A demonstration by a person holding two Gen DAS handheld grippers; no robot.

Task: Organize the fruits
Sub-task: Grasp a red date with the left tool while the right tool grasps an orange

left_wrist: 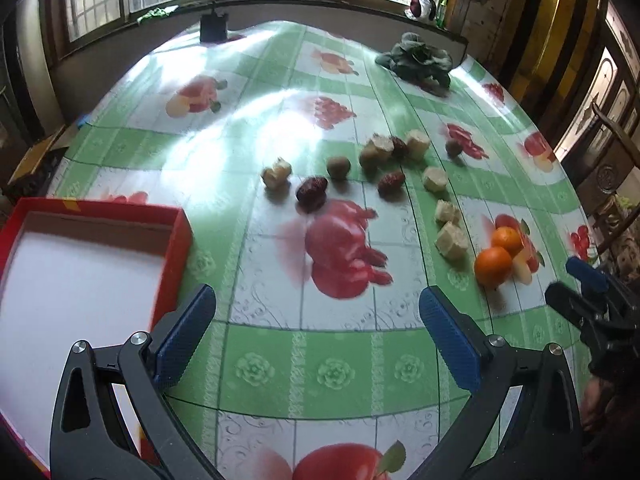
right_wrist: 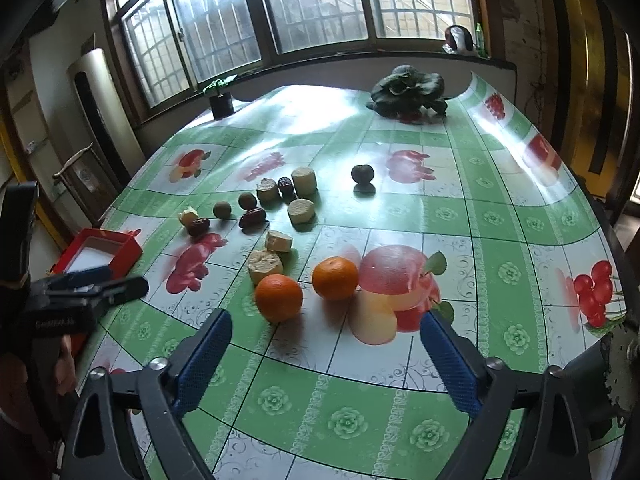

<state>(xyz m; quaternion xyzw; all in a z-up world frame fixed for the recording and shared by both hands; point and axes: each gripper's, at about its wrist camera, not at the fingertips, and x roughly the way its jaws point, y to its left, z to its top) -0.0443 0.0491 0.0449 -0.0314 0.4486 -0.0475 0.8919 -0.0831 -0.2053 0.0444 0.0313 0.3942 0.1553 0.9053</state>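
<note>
The fruit lies loose on a green-and-white checked tablecloth (right_wrist: 500, 216) printed with fruit pictures. Nearest the right gripper are two oranges (right_wrist: 279, 297), side by side but apart, the second orange (right_wrist: 335, 278) a little farther off; in the left wrist view the same pair (left_wrist: 493, 266) sits well to the right. Just behind them lie two pale cut chunks (right_wrist: 265, 266), and beyond those a loose cluster: three dark red dates (right_wrist: 253, 218), two round brown-green fruits (right_wrist: 222, 210) and more pale chunks (right_wrist: 301, 211), some touching, some apart. A single dark round fruit (right_wrist: 362, 173) sits alone to the right of the cluster. A red box (left_wrist: 178, 240) with a white inside stands at the table's left edge, with nothing in it that shows; in the right wrist view it appears small behind the left gripper (right_wrist: 100, 284). The left gripper (left_wrist: 318, 312) hangs over bare cloth beside the box, its blue pads wide apart and gripping nothing. The right gripper (right_wrist: 326, 334) hangs just short of the oranges, pads likewise wide apart and gripping nothing. At the far end lies a dark leafy vegetable (right_wrist: 408, 94), and a small black pot (right_wrist: 222, 105) with a seedling stands under the barred windows (right_wrist: 312, 4).
</note>
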